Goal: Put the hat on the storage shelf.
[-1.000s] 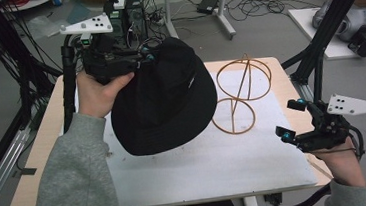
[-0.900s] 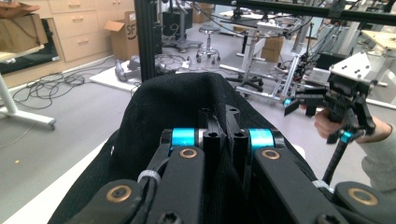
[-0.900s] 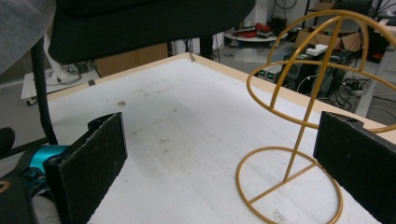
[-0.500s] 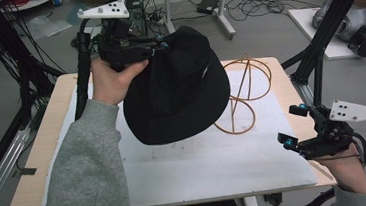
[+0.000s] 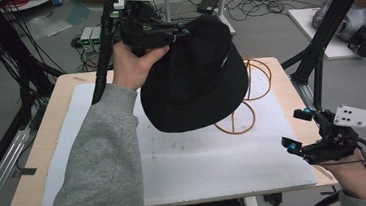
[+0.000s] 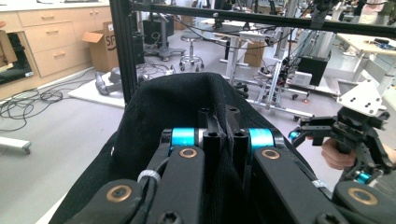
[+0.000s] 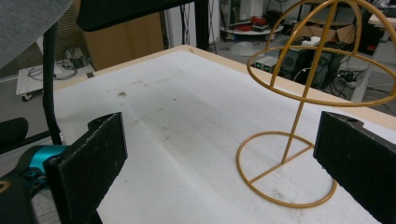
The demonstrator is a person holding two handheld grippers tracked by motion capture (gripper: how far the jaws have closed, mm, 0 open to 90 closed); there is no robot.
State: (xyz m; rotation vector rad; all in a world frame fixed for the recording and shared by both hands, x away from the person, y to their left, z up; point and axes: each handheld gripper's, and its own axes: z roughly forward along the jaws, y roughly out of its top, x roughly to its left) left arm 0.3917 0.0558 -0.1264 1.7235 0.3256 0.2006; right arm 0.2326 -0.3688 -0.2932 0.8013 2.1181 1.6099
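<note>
Left hand-held gripper (image 5: 177,33) is clamped tight on the brim of the black hat (image 5: 194,77), jaws pinched together on the fabric, and the hat hangs in the air above the far side of the table (image 5: 48,140). Just behind it stands the gold wire hat stand (image 7: 303,93) on the white mat (image 5: 191,157). Right hand-held gripper (image 5: 296,130) hovers at the table's near right corner, jaws wide apart, nothing between them.
</note>
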